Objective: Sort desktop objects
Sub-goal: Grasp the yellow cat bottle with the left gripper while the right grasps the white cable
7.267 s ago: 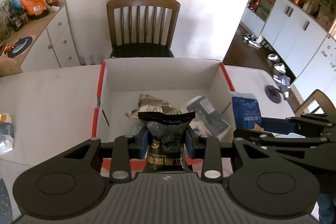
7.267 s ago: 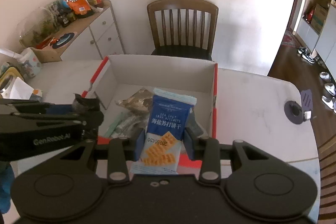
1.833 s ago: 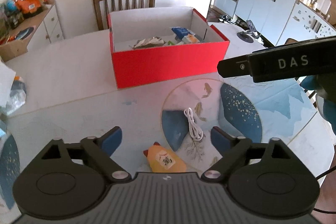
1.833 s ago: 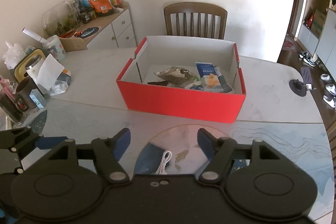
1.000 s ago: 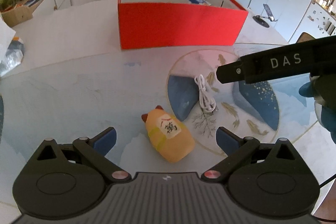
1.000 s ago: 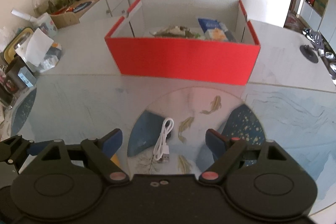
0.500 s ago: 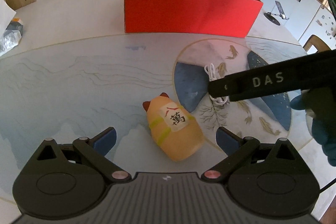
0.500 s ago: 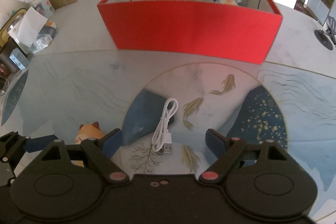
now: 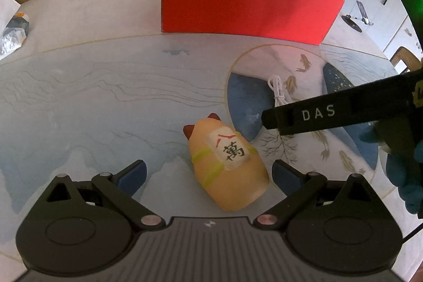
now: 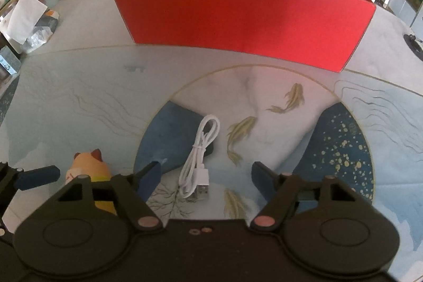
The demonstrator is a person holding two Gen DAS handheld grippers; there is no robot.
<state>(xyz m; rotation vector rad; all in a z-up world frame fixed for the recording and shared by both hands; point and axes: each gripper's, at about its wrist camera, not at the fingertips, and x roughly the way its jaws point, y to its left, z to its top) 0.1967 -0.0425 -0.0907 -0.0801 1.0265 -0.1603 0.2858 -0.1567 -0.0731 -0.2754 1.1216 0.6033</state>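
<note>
Left wrist view
Left gripper [image 9: 208,172]: jaws spread wide and empty, set astride the cat figure; judged to be lined up for a grasp across its body.
Cat figure [image 9: 227,161]: lies on its side in front of the red box, between the two blue pads, touching neither; smooth rounded orange body, dark ears, yellow bands, white label with a black character. Looks hard and glossy, likely to slip under a light pinch.
Red box [image 9: 246,11]: open-topped cardboard, matte red outside, pale inside; judged to be the bin for sorted things.
Table mat [image 9: 105,97]: flat, printed with pale waves, gold fish and a blue disc, in front of the red box.
Right gripper arm [image 9: 341,109]: black bar lettered DAS, crossing above the cable, to the right of the cat figure.
Gloved hand [image 9: 404,168]: blue glove, holding that arm.

Right wrist view
Right gripper [image 10: 205,177]: jaws apart, holding nothing, and they have just been closing; the cable lies between the pads, untouched.
Cable [image 10: 199,152]: thin white cord, coiled and tied, plug end nearest the camera, on the mat in front of the red box [image 10: 238,17]; limp, so a pinch at the tied middle seems best.
Cat figure [image 10: 88,165]: left of the cable, beside a pad of the left gripper [image 10: 37,177].
</note>
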